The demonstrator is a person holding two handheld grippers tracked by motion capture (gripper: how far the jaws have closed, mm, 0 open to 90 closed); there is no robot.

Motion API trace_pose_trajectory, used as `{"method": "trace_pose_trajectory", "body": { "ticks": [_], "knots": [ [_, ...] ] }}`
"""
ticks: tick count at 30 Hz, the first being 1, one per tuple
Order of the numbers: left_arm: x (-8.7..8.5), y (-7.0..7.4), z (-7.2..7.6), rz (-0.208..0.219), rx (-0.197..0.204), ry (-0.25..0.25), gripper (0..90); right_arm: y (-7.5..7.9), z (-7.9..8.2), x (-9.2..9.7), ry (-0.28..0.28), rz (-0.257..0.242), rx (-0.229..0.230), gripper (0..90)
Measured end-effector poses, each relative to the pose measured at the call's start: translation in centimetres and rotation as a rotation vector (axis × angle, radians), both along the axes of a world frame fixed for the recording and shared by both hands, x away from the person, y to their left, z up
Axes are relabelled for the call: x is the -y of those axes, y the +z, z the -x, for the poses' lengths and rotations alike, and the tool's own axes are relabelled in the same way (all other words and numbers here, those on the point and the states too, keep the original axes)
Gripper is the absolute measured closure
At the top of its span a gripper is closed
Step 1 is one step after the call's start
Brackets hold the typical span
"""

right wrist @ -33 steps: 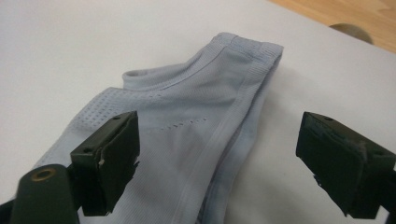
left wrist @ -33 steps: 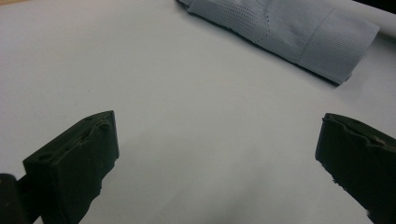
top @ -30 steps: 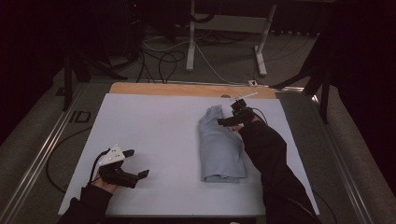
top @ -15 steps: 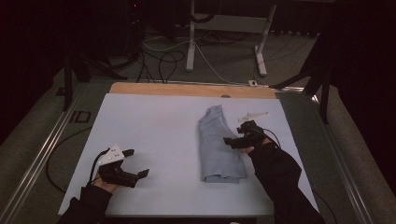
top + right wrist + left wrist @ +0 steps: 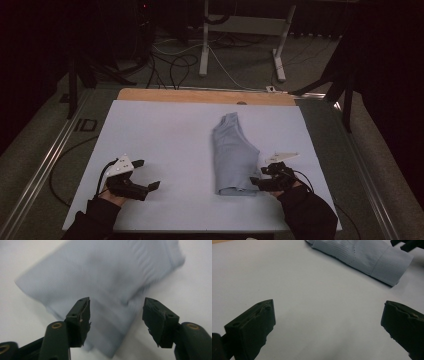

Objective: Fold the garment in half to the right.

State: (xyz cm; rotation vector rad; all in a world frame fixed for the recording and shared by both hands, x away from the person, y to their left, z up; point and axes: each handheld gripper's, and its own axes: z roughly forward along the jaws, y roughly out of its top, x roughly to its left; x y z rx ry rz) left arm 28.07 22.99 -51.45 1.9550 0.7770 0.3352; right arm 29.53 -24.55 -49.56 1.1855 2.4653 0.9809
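My right tool (image 5: 266, 181), jaws wide, lines up on the folded cloth's (image 5: 232, 155) near-right corner; my left tool (image 5: 145, 176) waits wide over bare desk (image 5: 165, 130).

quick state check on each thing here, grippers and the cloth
left gripper: open, holding nothing, over bare table
right gripper: open, at the cloth's near end, not gripping it
cloth: folded, lying flat
table: white top, cloth right of centre

A pale blue-grey garment (image 5: 232, 154) lies folded into a long narrow bundle on the white tabletop (image 5: 165, 135), right of centre. Its narrower end points toward the far edge, and its wider, rolled-over end lies nearer the near edge.
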Motion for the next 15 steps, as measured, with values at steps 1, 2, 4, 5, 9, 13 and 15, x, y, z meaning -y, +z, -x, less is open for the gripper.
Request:
{"method": "trace_pose_trajectory", "body": {
  "ticks": [1,2,4,5,9,13,15],
  "knots": [
    [0.0,0.0,0.0,-0.001,-0.002,-0.002,0.3,-0.3,0.2,0.1,-0.003,0.001,-0.015,40.6],
    [0.0,0.0,0.0,-0.003,-0.003,-0.005,0.4,-0.7,0.3,0.2,-0.01,0.008,-0.022,41.6],
    [0.0,0.0,0.0,-0.004,-0.004,-0.005,0.3,-1.3,0.4,0.5,-0.02,0.004,-0.041,44.1],
    [0.1,0.0,0.0,-0.003,-0.004,-0.004,0.4,-1.7,0.5,0.5,-0.018,0.004,-0.053,45.5],
    [0.0,0.0,0.0,-0.002,-0.003,-0.003,0.4,-2.3,0.7,0.5,-0.001,0.006,-0.097,53.7],
    [0.0,0.0,0.0,-0.003,-0.003,-0.004,0.4,-2.3,0.8,0.6,0.005,-0.012,-0.127,62.6],
    [0.0,0.0,0.0,-0.003,-0.003,-0.003,0.4,-2.3,1.0,0.6,0.006,-0.01,-0.129,69.7]
  ]
}}
